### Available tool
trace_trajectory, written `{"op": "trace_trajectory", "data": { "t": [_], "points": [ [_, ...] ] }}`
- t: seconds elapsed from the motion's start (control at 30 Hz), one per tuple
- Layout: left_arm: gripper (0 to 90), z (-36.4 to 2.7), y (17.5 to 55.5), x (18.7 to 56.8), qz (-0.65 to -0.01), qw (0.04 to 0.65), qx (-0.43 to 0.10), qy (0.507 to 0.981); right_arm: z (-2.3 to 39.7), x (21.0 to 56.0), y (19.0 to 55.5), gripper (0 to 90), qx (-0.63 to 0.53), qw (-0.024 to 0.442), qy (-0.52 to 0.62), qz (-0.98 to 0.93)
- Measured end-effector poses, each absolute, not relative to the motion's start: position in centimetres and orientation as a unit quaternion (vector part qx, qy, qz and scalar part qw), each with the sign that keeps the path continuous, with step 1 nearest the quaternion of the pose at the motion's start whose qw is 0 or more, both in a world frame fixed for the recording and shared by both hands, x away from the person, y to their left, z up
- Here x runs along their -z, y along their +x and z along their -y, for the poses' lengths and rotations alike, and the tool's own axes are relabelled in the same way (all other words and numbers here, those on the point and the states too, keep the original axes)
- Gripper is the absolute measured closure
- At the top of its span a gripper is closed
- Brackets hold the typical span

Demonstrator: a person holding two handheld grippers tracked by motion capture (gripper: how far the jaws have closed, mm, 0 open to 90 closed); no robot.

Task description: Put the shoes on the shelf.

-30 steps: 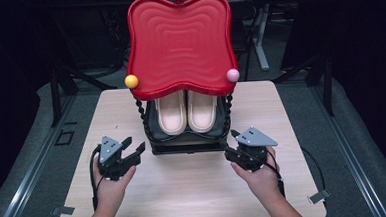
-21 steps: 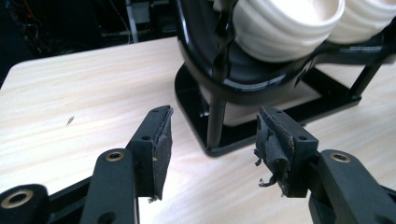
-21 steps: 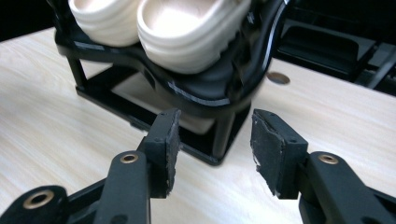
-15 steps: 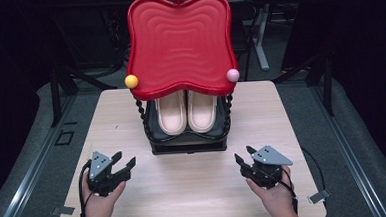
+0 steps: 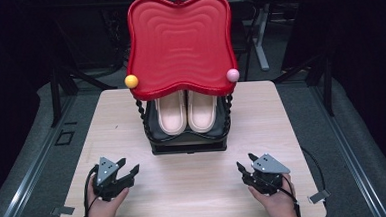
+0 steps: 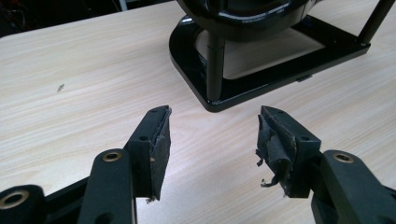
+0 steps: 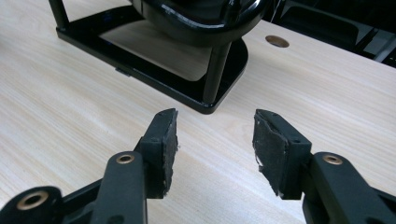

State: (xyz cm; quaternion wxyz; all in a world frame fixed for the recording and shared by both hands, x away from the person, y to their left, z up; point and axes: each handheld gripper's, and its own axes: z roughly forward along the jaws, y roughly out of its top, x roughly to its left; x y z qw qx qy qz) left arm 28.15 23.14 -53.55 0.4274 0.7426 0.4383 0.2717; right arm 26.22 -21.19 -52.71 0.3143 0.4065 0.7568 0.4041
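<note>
A dark room with grey flooring surrounds a pale wooden worktop (image 5: 205, 188) in the high view. At the worktop's far middle stands a black two-tier rack (image 5: 188, 139) with twisted posts; its red wavy tray (image 5: 180, 44) forms the top tier, with a yellow ball (image 5: 131, 81) and a pink ball (image 5: 233, 75) at its front corners. A pair of beige slippers (image 5: 186, 111) lies side by side on the lower tier. The left gripper (image 5: 127, 170) and the right gripper (image 5: 243, 167) sit low over the near worktop, well apart. The rack stands ahead of and between them, and neither touches it.

In the left gripper view, the fingers (image 6: 158, 140) are spread wide and released, having just been opening, with bare wood between them. The rack's black base (image 6: 224, 95) lies just ahead of the fingertips, a little to the right, and one pad is frayed.

In the right gripper view, the fingers (image 7: 164, 144) have likewise just been opening and are released, grasping nothing. The rack's rounded base corner (image 7: 219, 93) lies just ahead, between the two tips.
</note>
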Motion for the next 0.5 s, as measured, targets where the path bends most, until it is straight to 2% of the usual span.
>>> {"op": "trace_trajectory", "data": {
  "t": [0.5],
  "points": [
    [44.4, -22.6, 28.5, 54.5, -0.435, 0.420, -0.263, 0.751, 20.5, 54.8, 27.1, 49.4, -0.383, 0.299, 0.404, -0.775]
  ]
}}
